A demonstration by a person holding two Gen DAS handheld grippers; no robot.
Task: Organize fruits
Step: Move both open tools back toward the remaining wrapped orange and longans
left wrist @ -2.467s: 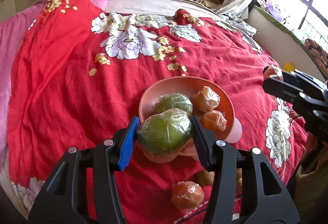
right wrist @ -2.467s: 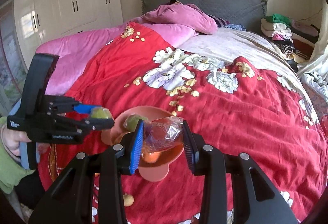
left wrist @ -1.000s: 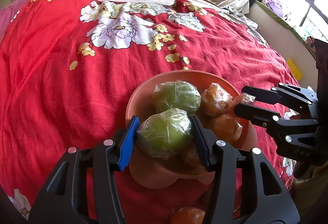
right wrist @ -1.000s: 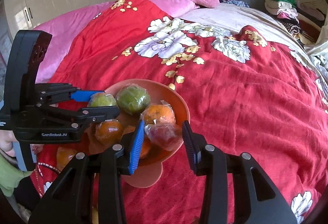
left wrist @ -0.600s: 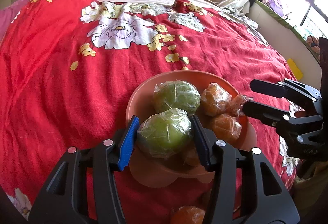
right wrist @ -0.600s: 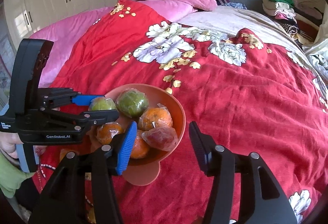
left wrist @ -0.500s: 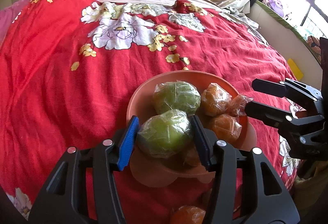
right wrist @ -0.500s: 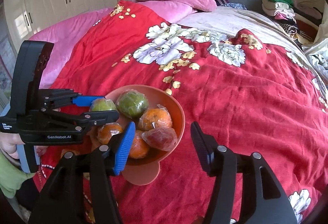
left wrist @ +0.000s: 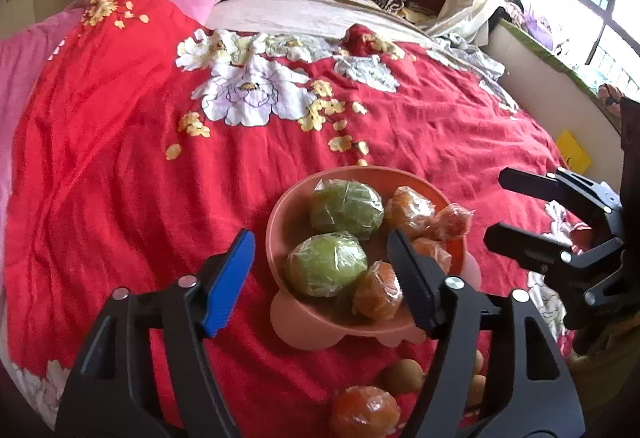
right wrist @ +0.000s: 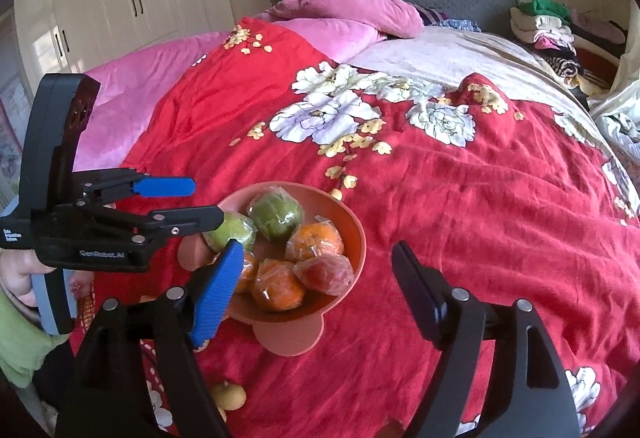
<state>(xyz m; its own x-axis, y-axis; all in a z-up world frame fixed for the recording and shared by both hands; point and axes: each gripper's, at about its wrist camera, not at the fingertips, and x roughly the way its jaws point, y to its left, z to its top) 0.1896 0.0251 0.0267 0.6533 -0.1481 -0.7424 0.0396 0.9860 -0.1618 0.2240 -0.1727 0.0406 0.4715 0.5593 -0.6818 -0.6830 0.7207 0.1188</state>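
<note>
A salmon bowl [left wrist: 280, 205] stands on the red flowered bedspread and holds several plastic-wrapped fruits. My left gripper [left wrist: 320, 238] hangs just above its near rim, jaws opening. The green fruit [left wrist: 326, 264] lies in the bowl between the pads, touching neither. A second green fruit [left wrist: 346, 207] sits behind it. My right gripper [right wrist: 316, 250] is opening wide over the bowl [right wrist: 356, 226], and nothing is held. The red wrapped fruit [right wrist: 326, 272] rests among oranges below it. From the other side, each gripper shows as open: right gripper [left wrist: 496, 206], left gripper [right wrist: 206, 201].
Loose fruit lies on the bedspread in front of the bowl: a wrapped orange [left wrist: 364, 412], small brown ones [left wrist: 402, 376] and a yellow one [right wrist: 228, 396]. A hand in a green sleeve [right wrist: 20, 274] holds the left gripper. Pink pillows [right wrist: 360, 13] and folded clothes [right wrist: 540, 25] lie far back.
Both grippers have opened and risen slightly. The left let go of the green fruit, the right of the red wrapped fruit, and both fruits now lie in the bowl.
</note>
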